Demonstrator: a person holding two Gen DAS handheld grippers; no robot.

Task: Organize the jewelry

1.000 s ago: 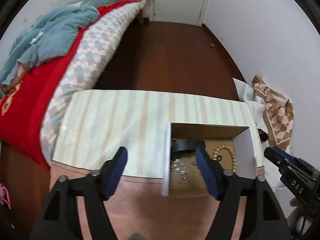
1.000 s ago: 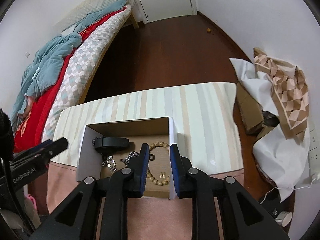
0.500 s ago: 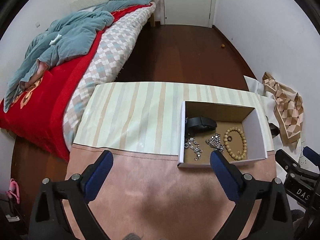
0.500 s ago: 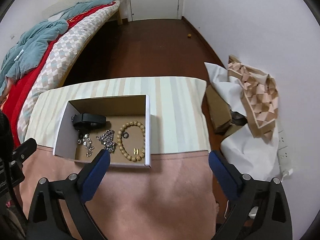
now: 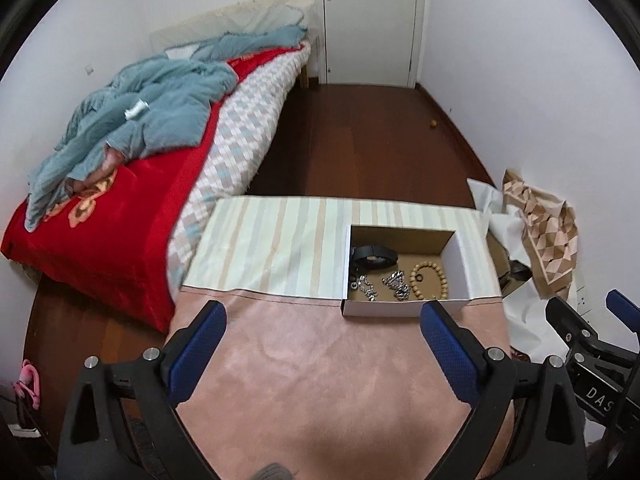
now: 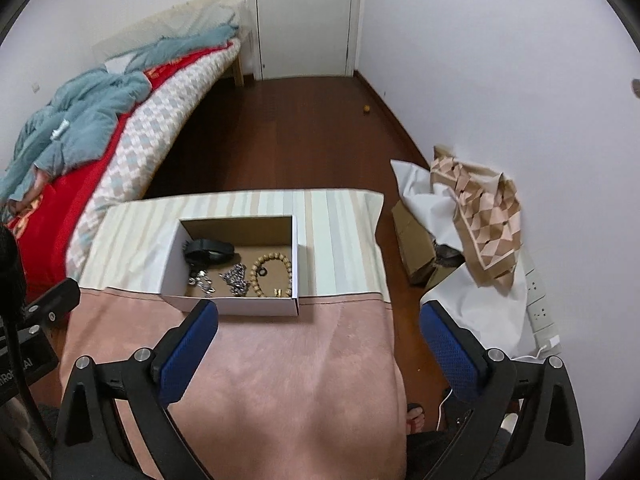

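A white cardboard box (image 5: 384,307) with a brown inside stands on the table (image 5: 304,360), also in the right wrist view (image 6: 256,306). In it lie a black watch (image 5: 374,256), silver chains (image 5: 396,281), a wooden bead bracelet (image 5: 434,280) and a small black ring (image 5: 419,278). My left gripper (image 5: 322,340) is open and empty, held back above the pink cloth, well short of the box. My right gripper (image 6: 320,346) is open and empty, also back from the box. Each gripper shows at the edge of the other's view.
The table has a striped cloth (image 5: 276,240) at the far half and pink cloth near me. A bed (image 5: 120,184) with red and blue covers stands at the left. Paper, cloth and cardboard (image 6: 472,216) lie on the floor at the right. A door (image 6: 304,16) is at the back.
Both grippers have drawn back and up from the box. The right gripper went from nearly shut over the box to wide open; the left stayed open.
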